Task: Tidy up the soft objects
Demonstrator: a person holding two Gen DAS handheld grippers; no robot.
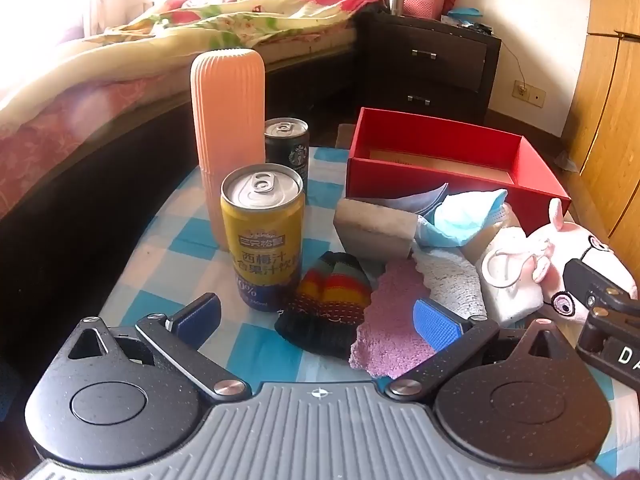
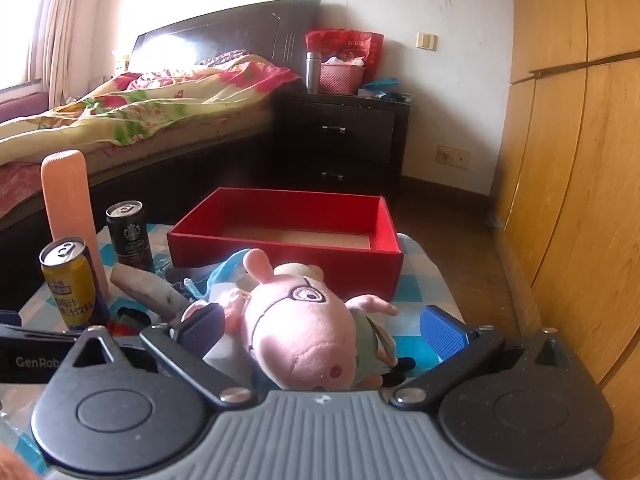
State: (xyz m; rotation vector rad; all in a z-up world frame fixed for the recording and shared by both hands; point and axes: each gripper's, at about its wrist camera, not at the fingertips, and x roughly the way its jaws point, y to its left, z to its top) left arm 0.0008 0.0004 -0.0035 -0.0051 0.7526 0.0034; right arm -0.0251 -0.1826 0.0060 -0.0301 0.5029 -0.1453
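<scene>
The open box (image 1: 456, 168) stands at the far side of the table (image 1: 176, 240), and everything else lies on the table relative to it. Left of the box stands the small can (image 1: 287, 145), with the tall ribbed container (image 1: 228, 136) beside it and the larger can (image 1: 262, 236) nearer the camera. Before the box lie the sponge block (image 1: 376, 226), the face mask (image 1: 464, 216), the knitted gloves (image 1: 332, 300), the fuzzy cloth (image 1: 394, 320) and, rightmost, the plush pig (image 2: 304, 328).
</scene>
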